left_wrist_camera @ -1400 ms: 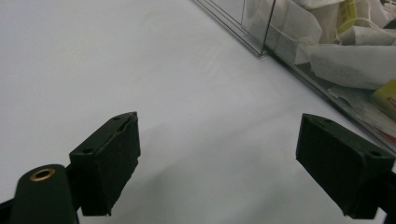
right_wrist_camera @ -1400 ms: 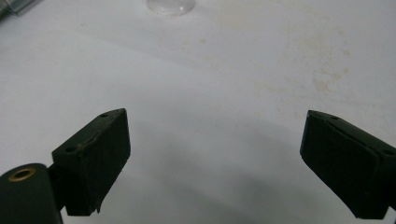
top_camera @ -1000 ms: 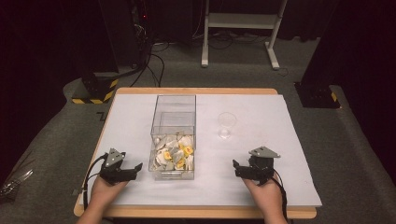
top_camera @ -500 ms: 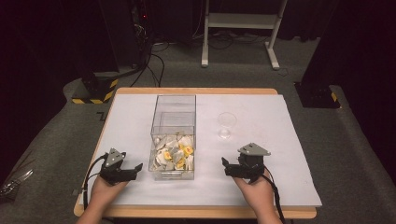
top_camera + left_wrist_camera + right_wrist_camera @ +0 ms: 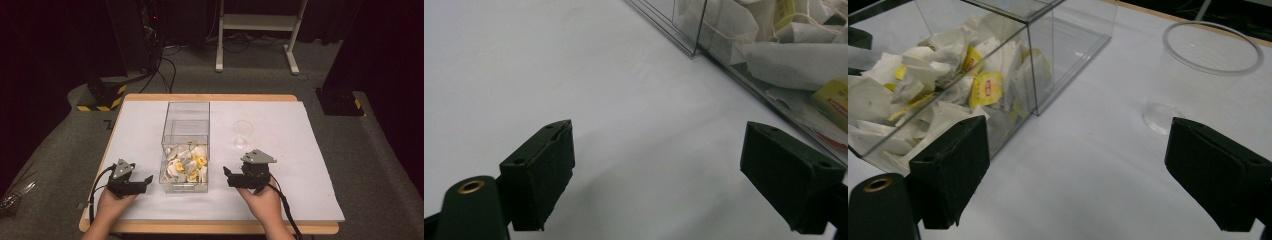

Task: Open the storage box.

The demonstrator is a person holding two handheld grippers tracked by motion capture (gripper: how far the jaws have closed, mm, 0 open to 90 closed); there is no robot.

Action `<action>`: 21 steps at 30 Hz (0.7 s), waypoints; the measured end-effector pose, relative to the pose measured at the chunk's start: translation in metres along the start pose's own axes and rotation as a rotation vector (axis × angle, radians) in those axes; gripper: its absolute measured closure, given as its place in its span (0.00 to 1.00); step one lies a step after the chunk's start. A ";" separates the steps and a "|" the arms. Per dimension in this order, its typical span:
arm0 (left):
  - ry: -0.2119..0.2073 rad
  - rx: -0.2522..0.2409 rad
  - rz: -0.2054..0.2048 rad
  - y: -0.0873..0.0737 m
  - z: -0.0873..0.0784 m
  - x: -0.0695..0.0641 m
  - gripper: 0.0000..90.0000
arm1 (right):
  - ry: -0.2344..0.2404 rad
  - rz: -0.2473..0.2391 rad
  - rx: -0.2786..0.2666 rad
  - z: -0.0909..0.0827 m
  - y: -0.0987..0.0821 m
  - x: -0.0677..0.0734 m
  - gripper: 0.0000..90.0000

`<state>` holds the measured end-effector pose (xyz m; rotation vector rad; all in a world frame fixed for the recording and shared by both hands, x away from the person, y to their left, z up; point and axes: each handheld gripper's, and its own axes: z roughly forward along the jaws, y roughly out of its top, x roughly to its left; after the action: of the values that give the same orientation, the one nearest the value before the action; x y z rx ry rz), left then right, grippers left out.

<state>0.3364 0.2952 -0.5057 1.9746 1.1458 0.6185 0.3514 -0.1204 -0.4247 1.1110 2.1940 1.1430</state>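
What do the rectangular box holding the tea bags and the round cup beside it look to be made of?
The clear rectangular box looks like rigid acrylic or similar plastic: see-through flat walls, sharp glossy edges, tea bags visible through them. The clear round cup seems thin transparent plastic, though glass cannot be ruled out: see-through wall, slightly frosted rim. The white-and-yellow tea bags look like matte paper with printed yellow tags.

White stand point(image 5: 257, 30), striped block point(image 5: 102, 95) (yellow-black), cables point(image 5: 167, 65)

Bare table point(image 5: 300, 150) lies open right of the clear box point(image 5: 186, 145); only the cup point(image 5: 242, 134) stands there.
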 end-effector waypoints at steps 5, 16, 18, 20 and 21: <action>-0.007 0.002 -0.002 0.000 0.000 0.000 0.16 | 0.032 -0.013 -0.009 0.003 0.008 0.010 0.13; -0.017 0.004 0.007 0.000 0.000 0.000 0.16 | 0.095 -0.040 -0.023 0.011 0.025 0.031 0.14; -0.019 0.004 0.002 0.000 0.000 0.000 0.16 | 0.106 -0.049 -0.025 0.014 0.028 0.036 0.14; -0.019 0.005 0.006 0.000 0.000 0.000 0.16 | 0.121 -0.053 -0.026 0.017 0.031 0.040 0.14; -0.020 0.003 0.004 0.000 0.000 0.000 0.16 | 0.128 -0.056 -0.026 0.018 0.032 0.043 0.15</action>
<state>0.3366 0.2950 -0.5058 1.9823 1.1313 0.5976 0.3530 -0.0664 -0.4090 0.9841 2.2846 1.2457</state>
